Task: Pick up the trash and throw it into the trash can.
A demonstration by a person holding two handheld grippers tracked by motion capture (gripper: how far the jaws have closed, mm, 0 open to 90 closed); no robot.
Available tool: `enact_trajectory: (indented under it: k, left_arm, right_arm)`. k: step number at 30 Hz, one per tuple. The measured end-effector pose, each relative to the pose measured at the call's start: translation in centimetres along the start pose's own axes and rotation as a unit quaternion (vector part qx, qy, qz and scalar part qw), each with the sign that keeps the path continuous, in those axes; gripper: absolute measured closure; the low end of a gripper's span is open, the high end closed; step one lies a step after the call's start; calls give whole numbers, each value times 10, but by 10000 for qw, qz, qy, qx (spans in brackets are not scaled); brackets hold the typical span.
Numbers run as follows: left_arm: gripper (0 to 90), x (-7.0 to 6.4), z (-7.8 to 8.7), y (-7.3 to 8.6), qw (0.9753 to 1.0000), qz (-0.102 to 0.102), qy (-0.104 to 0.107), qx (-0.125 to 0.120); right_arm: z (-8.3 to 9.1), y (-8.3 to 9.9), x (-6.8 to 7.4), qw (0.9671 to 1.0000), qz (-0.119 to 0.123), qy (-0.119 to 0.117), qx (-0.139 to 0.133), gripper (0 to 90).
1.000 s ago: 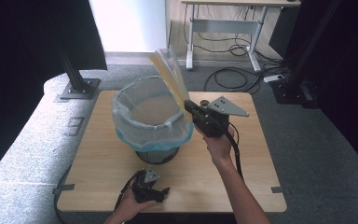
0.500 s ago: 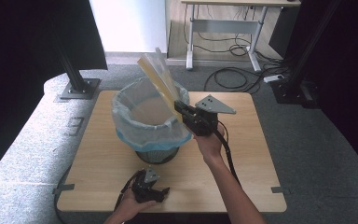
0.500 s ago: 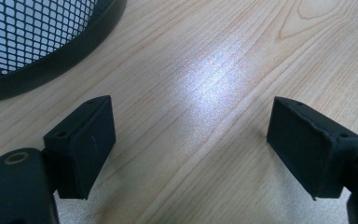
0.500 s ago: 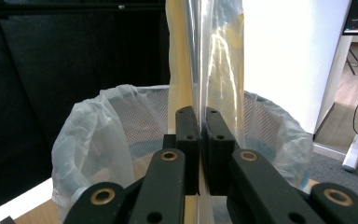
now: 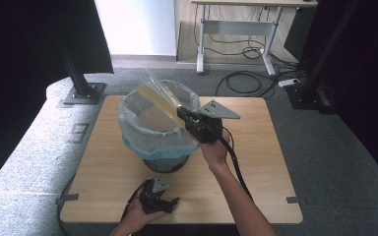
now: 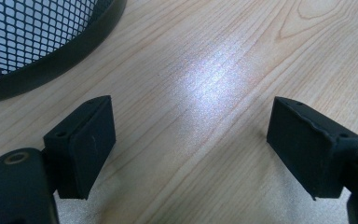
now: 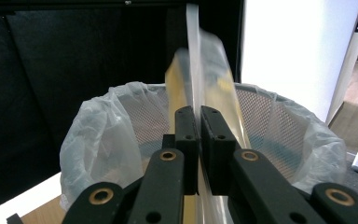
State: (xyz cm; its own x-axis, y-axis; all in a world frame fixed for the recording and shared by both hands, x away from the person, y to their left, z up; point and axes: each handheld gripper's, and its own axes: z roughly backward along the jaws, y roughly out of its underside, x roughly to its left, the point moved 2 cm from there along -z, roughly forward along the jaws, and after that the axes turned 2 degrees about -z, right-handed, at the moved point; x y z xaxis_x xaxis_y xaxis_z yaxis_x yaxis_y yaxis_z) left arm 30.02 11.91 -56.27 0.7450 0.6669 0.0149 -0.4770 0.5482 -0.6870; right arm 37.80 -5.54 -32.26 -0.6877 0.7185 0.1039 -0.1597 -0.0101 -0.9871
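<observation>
Jaws of my right tool (image 5: 180, 114) are clamping a clear plastic packet (image 5: 158, 94) above the lined mesh wastebasket (image 5: 153, 129). My left tool (image 5: 153, 197) is resting on the desk (image 5: 256, 147), jaws apart.

Grey carpet floor (image 5: 325, 147), black curtains (image 5: 24, 49), a metal-legged desk (image 5: 236, 29) and loose cables (image 5: 241, 81) behind.

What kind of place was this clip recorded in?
Probably a lab or office set up for recording: a wooden table on grey carpet, black stands and dark curtains on both sides, and a desk with loose cables behind.
</observation>
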Motion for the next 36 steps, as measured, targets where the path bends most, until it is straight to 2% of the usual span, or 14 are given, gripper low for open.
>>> enact_trajectory:
  k: [28,30,31,32,33,34,36]
  left_arm:
    - [152,0,0,0,10000,-4,1,1]
    - [152,0,0,0,10000,1,1,-4]
    - [153,0,0,0,10000,1,2,-3]
    - [153,0,0,0,10000,0,2,-4]
    - [153,0,0,0,10000,-1,3,-2]
    - [152,0,0,0,10000,-1,3,-1]
    - [152,0,0,0,10000,-1,3,-2]
  right_arm:
    - [-15,-5,8,9999,65,-103,1,845]
    - [-16,-5,9,9998,181,95,83,722]
    - [-16,-5,9,9995,214,207,132,596]
    - [-15,-4,8,9985,211,492,108,406]
    - [-15,-4,8,9985,211,492,108,406]
    - [-14,-5,7,9980,203,589,87,345]
    - [-9,-6,4,9973,145,719,92,298]
